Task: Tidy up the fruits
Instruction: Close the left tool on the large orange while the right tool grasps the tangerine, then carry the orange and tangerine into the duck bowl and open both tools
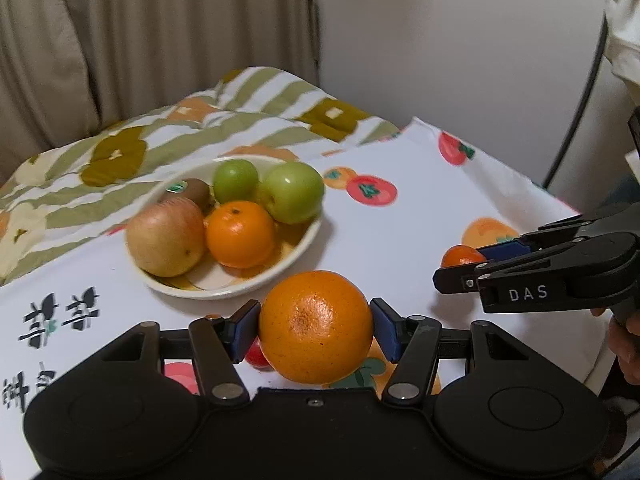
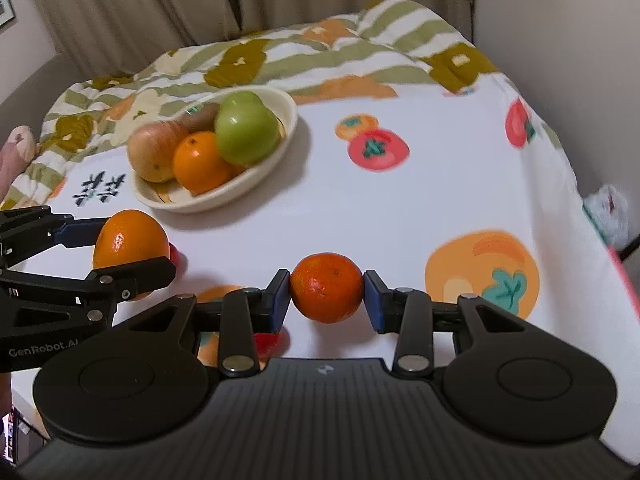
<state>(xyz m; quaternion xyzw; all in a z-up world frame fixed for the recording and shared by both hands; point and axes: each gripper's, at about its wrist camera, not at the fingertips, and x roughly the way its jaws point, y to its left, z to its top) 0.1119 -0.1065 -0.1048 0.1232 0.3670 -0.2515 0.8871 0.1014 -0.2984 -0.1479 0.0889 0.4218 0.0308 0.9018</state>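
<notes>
Now the left claw (image 1: 316,326) is pinching a large orange (image 1: 316,327) between its blue pads, held above the desk (image 1: 400,240). Beside it, the right claw (image 2: 327,293) is gripping a small mandarin (image 2: 327,287). Farther off, a cream bowl (image 1: 296,258) is holding an apple, an orange, a kiwi and two green fruits.

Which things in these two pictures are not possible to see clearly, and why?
- Small red fruit, left wrist view: mostly hidden behind the left gripper's finger and the large orange.
- Tangerine, left wrist view: partly covered by the right gripper's fingers.
- Kiwi, right wrist view: blurred, half hidden behind other fruit in the bowl.
</notes>
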